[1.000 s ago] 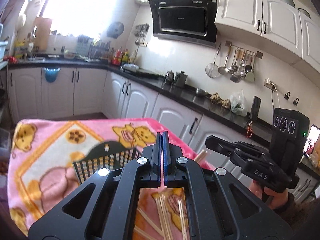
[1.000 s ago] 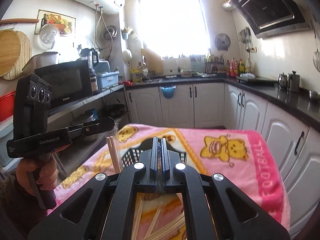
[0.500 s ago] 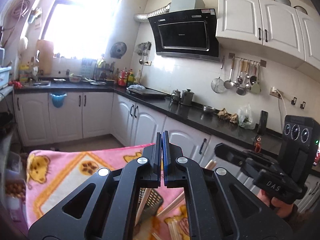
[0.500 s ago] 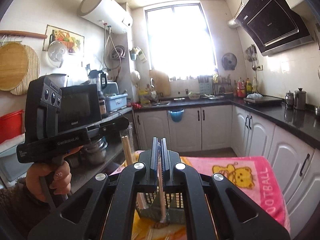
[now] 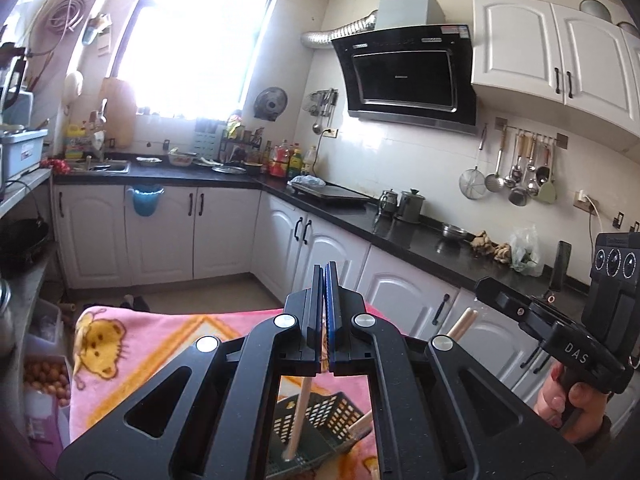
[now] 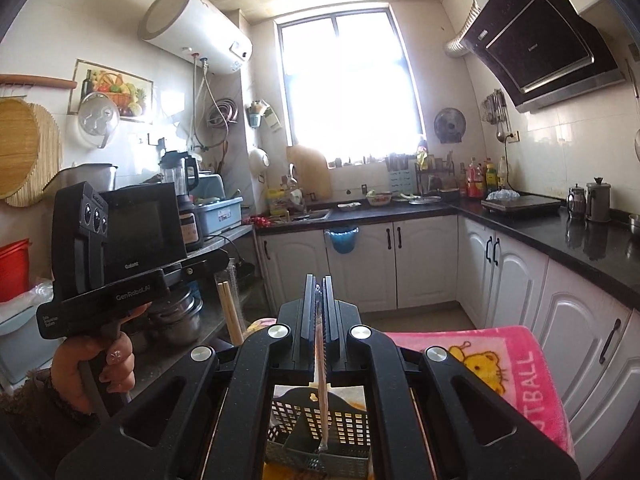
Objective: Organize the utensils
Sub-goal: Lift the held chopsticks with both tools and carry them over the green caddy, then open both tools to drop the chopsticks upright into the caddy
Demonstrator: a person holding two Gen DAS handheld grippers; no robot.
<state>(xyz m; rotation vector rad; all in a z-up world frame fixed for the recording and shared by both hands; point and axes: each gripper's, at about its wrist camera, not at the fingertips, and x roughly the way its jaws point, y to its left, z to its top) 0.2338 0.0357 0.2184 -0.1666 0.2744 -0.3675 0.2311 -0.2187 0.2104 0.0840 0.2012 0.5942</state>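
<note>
White panelled cabinets [image 5: 160,232] and a glossy black counter [image 5: 420,240] run round the kitchen, under a slanted black glass hood [image 5: 404,80] with a ribbed foil duct; a cylindrical white heater [image 6: 196,28] hangs at 11 o'clock in the right view. Nearer, a fleecy pink blanket [image 5: 132,344] printed with yellow bears covers the work surface.

On the blanket sits a dark plastic basket [image 6: 320,432] with a square-holed lattice wall — low at 6 o'clock in both views, seen through the frames of the tools.

Left gripper [image 5: 325,280]: matte black linkage with bright round rivets, its two flat jaws pressed together, a blue pad showing at the seam. Below them a pale, round wooden chopstick [image 5: 298,420] hangs down with its lower tip inside the basket; whether the jaws pinch it I cannot tell for sure from here, though in the right view sticks [image 6: 230,308] rise just under that tool's jaws.

Right gripper [image 6: 317,292]: jaws together on a thin pale stick [image 6: 321,384] that runs straight down from between them, its end at the basket's inner divider. In the left view this tool is at 4 o'clock, a hand [image 5: 564,404] round its grip, two blunt wooden ends [image 5: 464,320] poking up beside it.

Steel ladles and a mesh skimmer [image 5: 516,176] hang from a wall rail.
</note>
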